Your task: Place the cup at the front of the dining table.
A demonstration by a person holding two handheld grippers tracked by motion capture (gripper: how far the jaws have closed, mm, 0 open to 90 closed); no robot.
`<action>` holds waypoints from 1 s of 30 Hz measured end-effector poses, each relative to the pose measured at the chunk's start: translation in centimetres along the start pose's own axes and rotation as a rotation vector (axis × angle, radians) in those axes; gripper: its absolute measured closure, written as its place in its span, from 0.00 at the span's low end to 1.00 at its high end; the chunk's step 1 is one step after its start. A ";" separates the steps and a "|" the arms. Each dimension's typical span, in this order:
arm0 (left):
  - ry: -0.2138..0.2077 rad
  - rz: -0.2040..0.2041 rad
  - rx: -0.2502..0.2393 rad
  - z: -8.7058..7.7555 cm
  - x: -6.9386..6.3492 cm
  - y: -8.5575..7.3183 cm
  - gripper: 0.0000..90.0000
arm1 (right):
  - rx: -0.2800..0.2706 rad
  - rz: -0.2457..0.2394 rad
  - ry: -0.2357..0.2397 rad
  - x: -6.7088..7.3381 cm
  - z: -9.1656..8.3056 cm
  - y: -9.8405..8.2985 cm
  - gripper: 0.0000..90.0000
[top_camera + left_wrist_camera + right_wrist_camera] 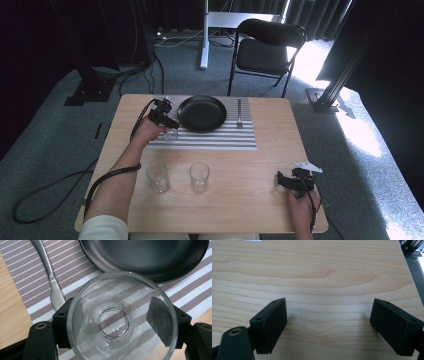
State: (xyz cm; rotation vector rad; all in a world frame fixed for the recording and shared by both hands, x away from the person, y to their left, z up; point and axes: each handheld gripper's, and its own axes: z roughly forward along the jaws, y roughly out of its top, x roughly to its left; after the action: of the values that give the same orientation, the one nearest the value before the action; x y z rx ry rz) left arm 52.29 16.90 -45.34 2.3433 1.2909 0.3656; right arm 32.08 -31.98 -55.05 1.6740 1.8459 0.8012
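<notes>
The glass (121,317) is sitting upright between the left gripper's (169,128) jaws, which are clamping its wall from both sides. In the left gripper view its mouth is facing the camera and its round base is showing through against the stripes below. Its long axis is running vertically, mouth up. In the high view it is standing at the near-left corner of the striped placemat (210,137), at about 7 o'clock from the black plate (202,113).

Starting nearest the person in the high view, the right gripper (286,182) is resting on the tabletop (250,170) at about 4 o'clock, jaws spread wide with nothing between them, only bare wood visible in the right gripper view. Two more empty glasses (158,177) (199,177) are standing side by side near the front edge, well apart from the held one. Beyond them are the placemat, then the plate, with a fork (239,112) at its 3 o'clock and a knife (50,275) lying just beside the held glass at its 10 o'clock in the left gripper view.

The step in hand looks like setting the glass down at the place setting. To do it well, the person should be keeping the glass plumb, lowering until the base is bearing flat on the placemat, clear of the plate's rim and the knife, and only then easing the jaws apart evenly so that neither pad is dragging the wall sideways.
</notes>
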 end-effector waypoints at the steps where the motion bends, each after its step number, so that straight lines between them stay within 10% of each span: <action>1: 0.003 0.001 0.004 0.0 0.0 0.0 0.32 | 0.000 0.000 0.000 0.0 0.0 0.0 0.15; 30: -0.021 -0.072 0.018 -0.9 0.1 -2.2 0.11 | -0.001 0.000 0.000 0.0 0.0 0.0 0.15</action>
State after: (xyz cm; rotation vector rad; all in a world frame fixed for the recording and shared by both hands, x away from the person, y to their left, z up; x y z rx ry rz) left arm 50.31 18.29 -45.62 2.3016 1.3700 0.3066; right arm 32.04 -31.95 -55.05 1.6735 1.8455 0.8019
